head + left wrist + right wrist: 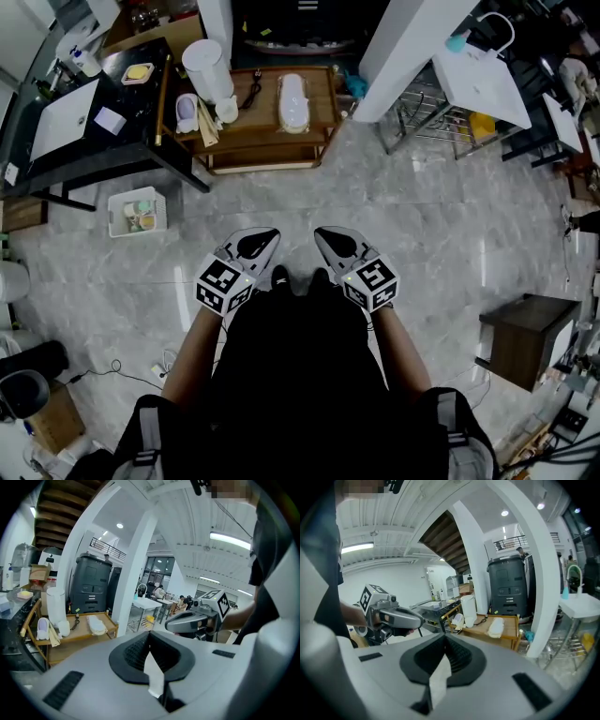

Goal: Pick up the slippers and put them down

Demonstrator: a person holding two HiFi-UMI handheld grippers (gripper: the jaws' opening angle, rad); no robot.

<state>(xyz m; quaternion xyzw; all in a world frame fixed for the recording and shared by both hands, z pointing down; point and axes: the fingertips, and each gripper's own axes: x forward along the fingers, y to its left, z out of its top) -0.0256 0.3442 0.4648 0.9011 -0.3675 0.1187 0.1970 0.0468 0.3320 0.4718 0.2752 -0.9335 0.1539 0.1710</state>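
A white slipper [292, 101] lies on a low wooden table [262, 141] at the far side of the floor, and a second pale slipper [187, 112] leans at that table's left end. Both show in the left gripper view, the white slipper [96, 624] and the pale slipper [43, 627], and in the right gripper view, the white slipper [495, 626] and the pale slipper [458, 619]. My left gripper [265, 236] and right gripper [324, 236] are held side by side in front of my body, well short of the table. Each is shut with nothing in it, as its own view shows: left gripper [150, 638], right gripper [444, 641].
A tall white cylinder [208, 67] stands on the wooden table. A black desk [84, 131] is at the left, with a white basket [137, 211] on the floor before it. A white pillar [412, 42] and wire rack [441, 127] are at the right; a dark box [525, 337] sits nearer.
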